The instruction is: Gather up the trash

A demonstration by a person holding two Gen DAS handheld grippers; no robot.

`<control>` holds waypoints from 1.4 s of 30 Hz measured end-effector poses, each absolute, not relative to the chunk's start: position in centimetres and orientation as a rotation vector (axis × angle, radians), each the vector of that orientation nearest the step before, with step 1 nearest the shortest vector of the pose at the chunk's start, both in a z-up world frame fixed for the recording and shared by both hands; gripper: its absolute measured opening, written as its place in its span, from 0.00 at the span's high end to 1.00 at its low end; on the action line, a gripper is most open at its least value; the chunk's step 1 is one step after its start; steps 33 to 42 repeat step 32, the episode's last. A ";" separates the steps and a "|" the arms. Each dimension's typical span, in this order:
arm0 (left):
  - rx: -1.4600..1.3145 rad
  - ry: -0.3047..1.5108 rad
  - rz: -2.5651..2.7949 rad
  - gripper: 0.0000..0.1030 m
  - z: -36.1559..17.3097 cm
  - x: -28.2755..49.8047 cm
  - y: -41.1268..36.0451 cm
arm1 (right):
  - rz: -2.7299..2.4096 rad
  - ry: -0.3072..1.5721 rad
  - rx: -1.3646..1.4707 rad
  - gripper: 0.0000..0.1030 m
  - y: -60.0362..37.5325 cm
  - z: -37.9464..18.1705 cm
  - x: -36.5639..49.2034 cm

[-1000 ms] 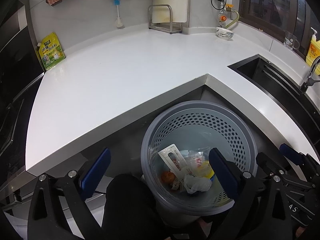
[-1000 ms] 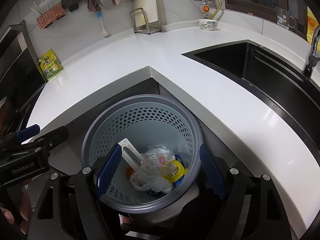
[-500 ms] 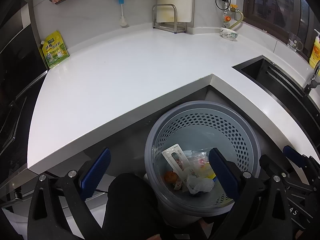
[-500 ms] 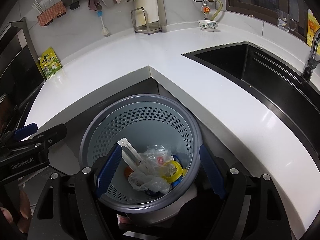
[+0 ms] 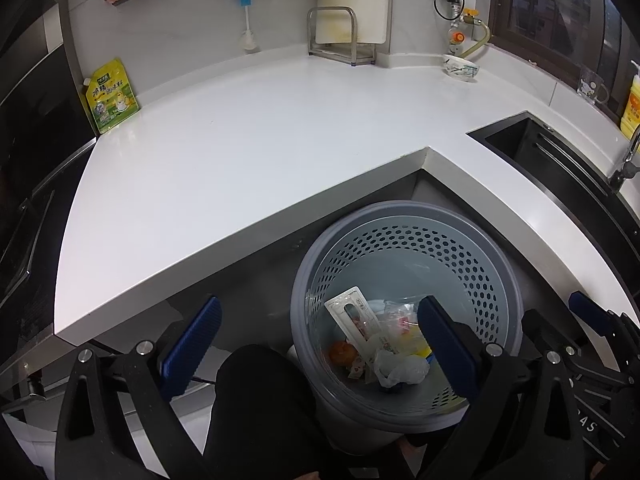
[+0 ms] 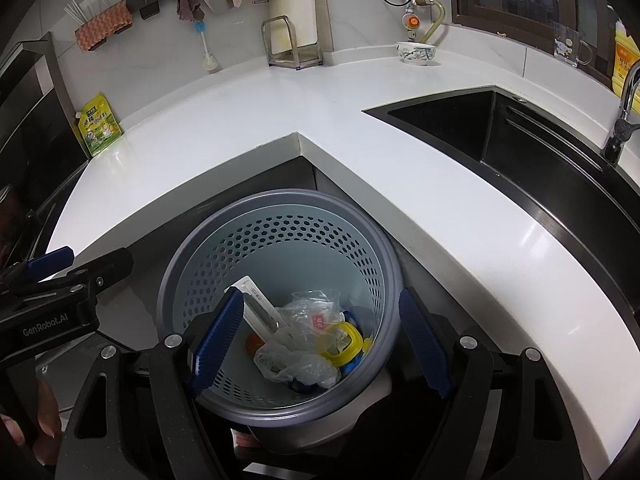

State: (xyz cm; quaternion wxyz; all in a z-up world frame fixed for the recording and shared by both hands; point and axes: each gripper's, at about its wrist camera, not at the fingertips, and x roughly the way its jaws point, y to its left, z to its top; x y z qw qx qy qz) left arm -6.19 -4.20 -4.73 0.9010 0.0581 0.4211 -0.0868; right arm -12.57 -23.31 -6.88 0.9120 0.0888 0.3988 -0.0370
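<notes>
A grey perforated trash bin (image 5: 404, 220) (image 6: 276, 204) stands on the floor in the inner corner of the white counter (image 5: 240, 148) (image 6: 440, 200). It holds trash: a long white packet (image 5: 354, 318) (image 6: 260, 306), a crumpled white bag (image 5: 396, 366) (image 6: 298, 366), clear wrappers (image 6: 314, 308), a yellow ring piece (image 6: 340, 344) and an orange lump (image 5: 342, 352). My left gripper (image 5: 316, 344) is open and empty above the bin's left side. My right gripper (image 6: 320, 340) is open and empty over the bin. The right gripper shows at the left view's right edge (image 5: 592, 320).
A yellow-green pouch (image 5: 110, 96) (image 6: 96, 124) leans at the counter's back left. A metal rack (image 5: 340, 36), a small bowl (image 6: 416, 53) and a black sink (image 6: 520, 140) with tap (image 6: 624, 112) lie along the back and right. A dark stove area (image 5: 24, 184) is left.
Both grippers have risen and pulled back slightly from the bin, so more of the counter shows. Both stay open and empty. The trash in the bin has not moved.
</notes>
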 end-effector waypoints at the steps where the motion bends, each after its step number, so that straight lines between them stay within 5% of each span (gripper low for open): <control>1: 0.121 0.873 -0.179 0.06 -4.8 -6.1 -4.2 | -0.077 0.822 0.183 0.26 -23.3 -6.9 -12.6; 42: 0.119 0.895 -0.169 0.06 -5.6 -6.0 -4.4 | -0.078 0.809 0.184 0.26 -23.2 -6.5 -12.8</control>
